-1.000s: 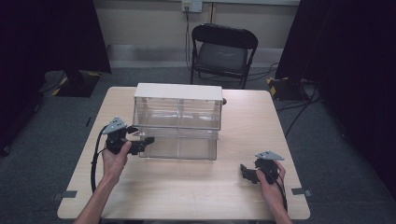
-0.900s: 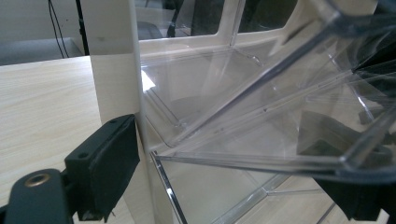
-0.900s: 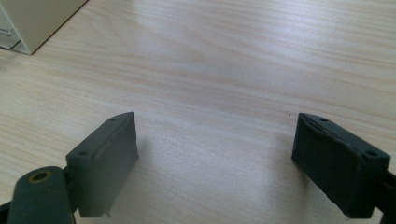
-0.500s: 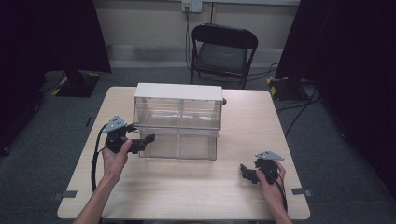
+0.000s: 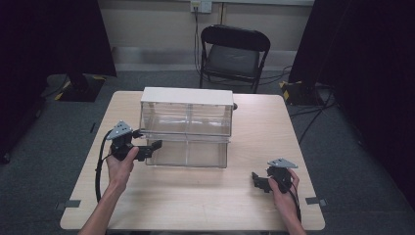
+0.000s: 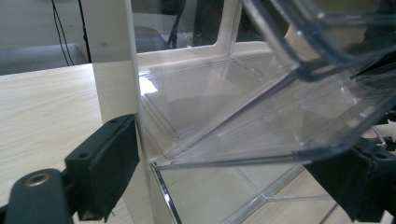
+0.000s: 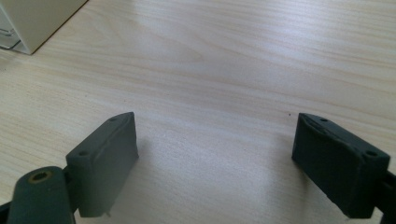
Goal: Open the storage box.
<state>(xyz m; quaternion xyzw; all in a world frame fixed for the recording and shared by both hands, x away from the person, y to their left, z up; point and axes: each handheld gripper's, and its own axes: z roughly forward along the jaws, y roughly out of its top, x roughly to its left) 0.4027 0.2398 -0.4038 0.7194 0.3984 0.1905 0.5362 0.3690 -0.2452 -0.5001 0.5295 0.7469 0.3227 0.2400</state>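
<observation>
A clear plastic drawer cabinet (image 5: 186, 120) with a white top stands at the middle of the wooden table (image 5: 195, 205). My left gripper (image 5: 155, 147) is open at its front left corner. In the left gripper view, the left gripper (image 6: 233, 177) straddles the white side wall (image 6: 112, 70) and the front of a clear drawer (image 6: 280, 121). That drawer sticks out and tilts. One jaw lies against the outside of the wall, the other behind the clear plastic. My right gripper (image 5: 255, 180) rests low over bare table at the front right. In its own view the right gripper (image 7: 215, 158) is open with nothing between its jaws.
A black folding chair (image 5: 234, 54) stands beyond the table's far edge, with cables on the floor at the right. A corner of the cabinet (image 7: 37, 18) shows at the top left of the right gripper view. Bare wood lies in front of the cabinet.
</observation>
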